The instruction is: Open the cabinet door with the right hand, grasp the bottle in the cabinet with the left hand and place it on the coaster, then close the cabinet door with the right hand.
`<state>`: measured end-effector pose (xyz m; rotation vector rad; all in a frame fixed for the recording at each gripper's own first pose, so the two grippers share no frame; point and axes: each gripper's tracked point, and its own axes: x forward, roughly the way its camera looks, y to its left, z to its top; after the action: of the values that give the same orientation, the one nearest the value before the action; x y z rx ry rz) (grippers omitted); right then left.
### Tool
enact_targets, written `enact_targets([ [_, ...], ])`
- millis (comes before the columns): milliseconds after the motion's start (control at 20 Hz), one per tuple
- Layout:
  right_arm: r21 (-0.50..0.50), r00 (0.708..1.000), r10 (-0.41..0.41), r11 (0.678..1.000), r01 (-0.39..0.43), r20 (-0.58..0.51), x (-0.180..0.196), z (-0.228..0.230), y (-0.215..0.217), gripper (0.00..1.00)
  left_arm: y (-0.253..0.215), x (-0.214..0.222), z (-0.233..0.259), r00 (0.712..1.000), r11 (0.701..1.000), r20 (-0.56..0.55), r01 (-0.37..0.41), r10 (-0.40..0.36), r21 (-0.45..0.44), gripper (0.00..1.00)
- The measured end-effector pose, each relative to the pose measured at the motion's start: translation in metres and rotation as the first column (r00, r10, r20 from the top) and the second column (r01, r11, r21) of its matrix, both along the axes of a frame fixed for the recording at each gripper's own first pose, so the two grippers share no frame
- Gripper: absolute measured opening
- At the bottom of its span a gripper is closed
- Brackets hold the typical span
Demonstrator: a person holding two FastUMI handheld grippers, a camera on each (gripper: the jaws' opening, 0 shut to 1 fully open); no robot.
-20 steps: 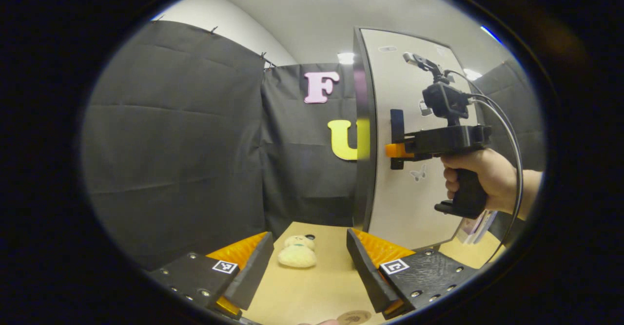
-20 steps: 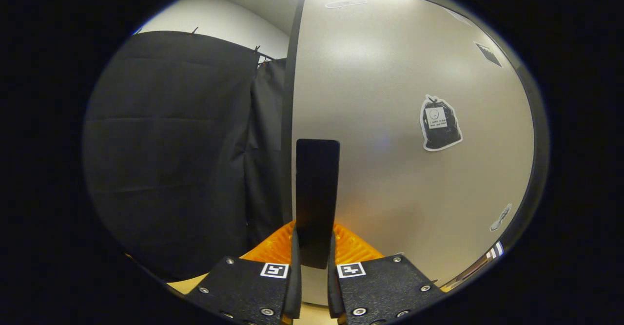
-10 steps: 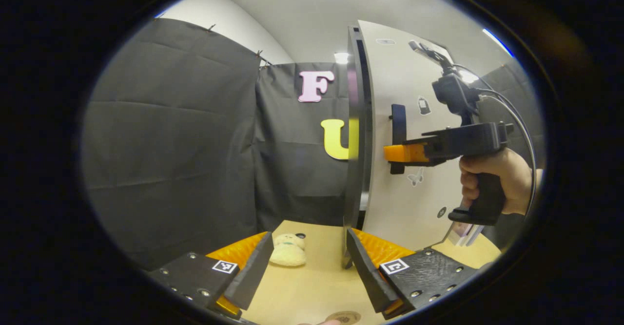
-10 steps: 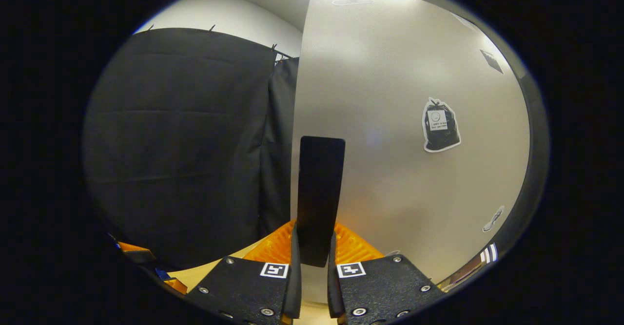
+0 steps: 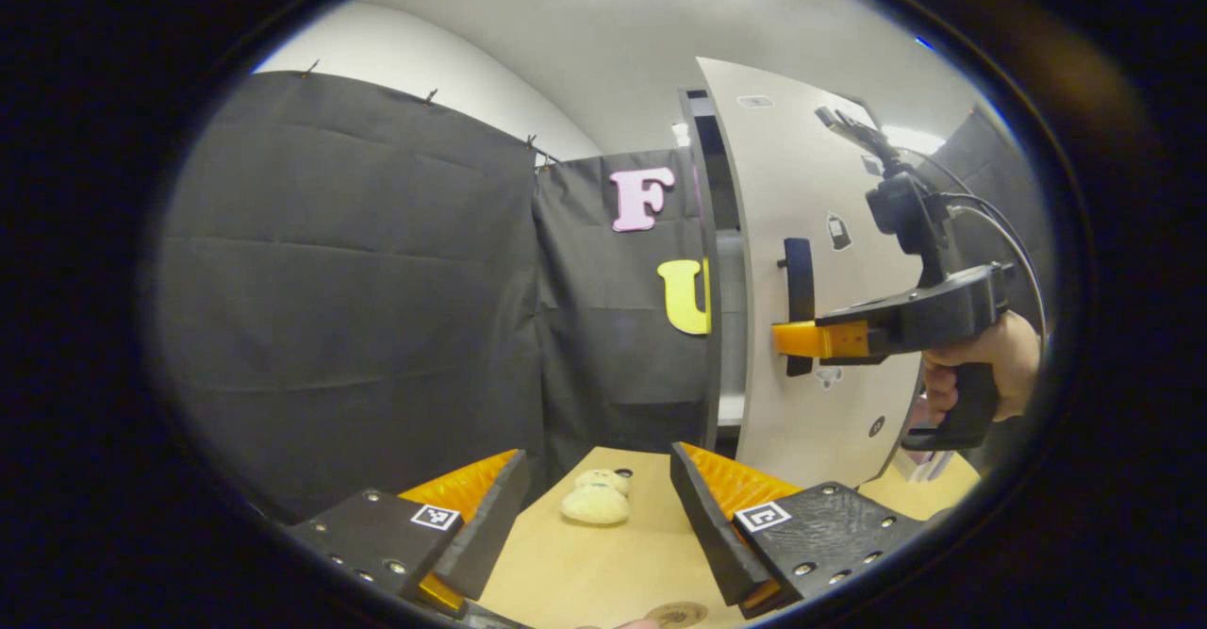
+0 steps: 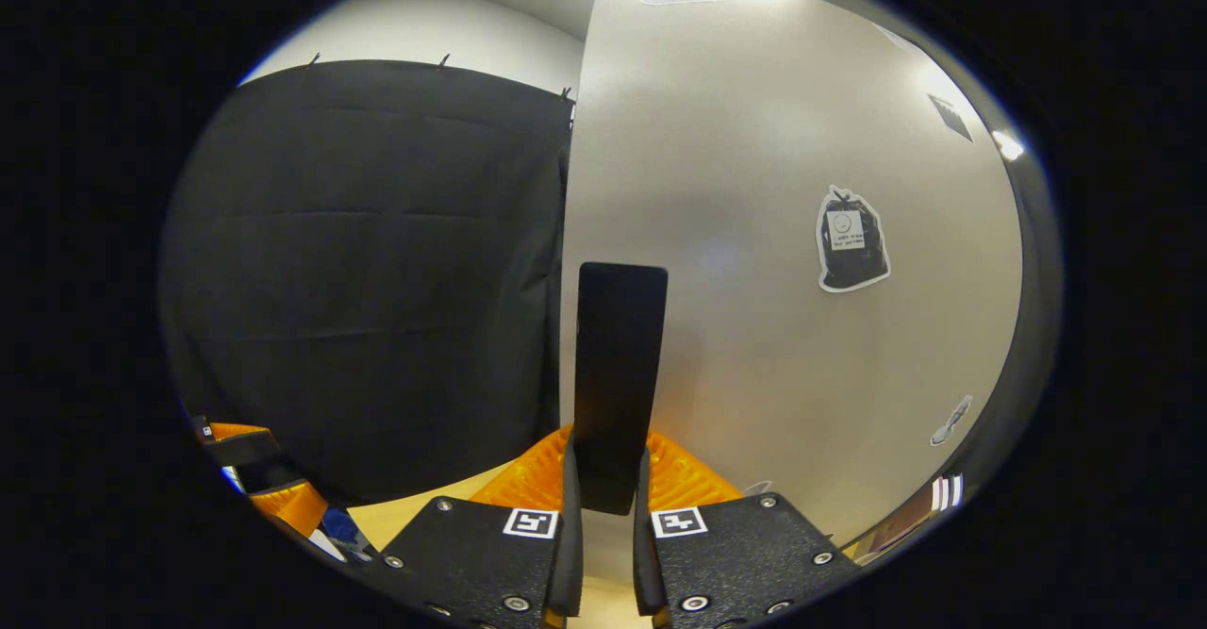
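The white cabinet door (image 5: 820,233) stands swung partly open, its edge turned toward me, with a dark gap to the cabinet interior (image 5: 724,327) beside it. My right gripper (image 5: 790,339), held by a hand (image 5: 981,365), is shut on the door's black vertical handle (image 5: 800,304). In the right gripper view the handle (image 6: 615,379) sits pinched between the two fingers, with the door (image 6: 783,261) behind it. My left gripper (image 5: 599,516) hangs open low over the wooden table (image 5: 585,572). A round brown coaster (image 5: 677,614) lies at the bottom edge. The bottle is hidden.
A small cream plush toy (image 5: 596,499) lies on the table between my left fingers and the cabinet. Stickers dot the door, one a black bag shape (image 6: 851,238). Books (image 5: 919,464) lean beyond the door's right side. The left gripper (image 6: 273,488) appears low left in the right gripper view.
The door has swung further open, pulled by the right gripper on its handle, and a gap to the interior now shows. The left gripper stays open and has shifted slightly.
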<state>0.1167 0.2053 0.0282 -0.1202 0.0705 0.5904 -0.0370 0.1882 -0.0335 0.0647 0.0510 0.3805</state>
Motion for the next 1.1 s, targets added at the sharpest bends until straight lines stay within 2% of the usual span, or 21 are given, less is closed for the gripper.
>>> enact_targets([
  [50,-0.001,1.0,0.014,1.0,-0.014,-0.005,-0.002,0.0,-0.002,0.22,0.001,0.001,-0.001,1.0,1.0,-0.009,-0.005,0.005,0.004,0.9],
  [100,-0.001,1.0,0.028,1.0,-0.028,-0.011,-0.002,-0.001,-0.002,0.22,0.001,0.0,0.0,1.0,1.0,-0.017,-0.011,0.011,0.006,0.86],
  [250,0.01,0.998,0.055,0.998,-0.055,-0.023,-0.003,-0.002,-0.009,0.22,-0.001,-0.002,0.008,1.0,1.0,-0.002,-0.007,0.007,0.009,0.86],
  [300,0.013,0.998,0.062,0.998,-0.062,-0.025,-0.004,-0.002,-0.009,0.22,-0.001,-0.001,0.007,1.0,1.0,0.0,-0.004,0.004,0.002,0.9],
  [350,0.017,0.997,0.069,0.998,-0.068,-0.028,-0.004,-0.001,-0.011,0.22,-0.002,-0.002,0.009,1.0,1.0,0.001,0.001,-0.001,-0.011,0.86],
  [450,0.024,0.996,0.08,0.997,-0.079,-0.033,0.001,-0.001,-0.012,0.22,-0.003,-0.002,0.013,1.0,1.0,0.004,0.011,-0.011,-0.023,0.86],
  [750,0.038,0.994,0.098,0.995,-0.096,-0.057,0.005,0.001,-0.015,0.22,-0.012,-0.005,0.016,0.999,0.999,-0.014,0.042,-0.042,0.013,0.86],
  [800,0.04,0.993,0.099,0.995,-0.096,-0.059,0.007,0.001,-0.015,0.22,-0.015,-0.003,0.015,0.999,0.999,-0.012,0.049,-0.049,0.015,0.9],
  [1050,0.058,0.99,0.112,0.993,-0.107,-0.086,0.013,0.0,-0.018,0.22,-0.033,-0.002,0.017,0.995,0.995,-0.016,0.094,-0.094,0.017,0.9],
  [1100,0.056,0.99,0.11,0.993,-0.106,-0.086,0.012,0.002,-0.018,0.22,-0.038,-0.001,0.016,0.994,0.994,-0.016,0.106,-0.106,0.011,0.94],
])
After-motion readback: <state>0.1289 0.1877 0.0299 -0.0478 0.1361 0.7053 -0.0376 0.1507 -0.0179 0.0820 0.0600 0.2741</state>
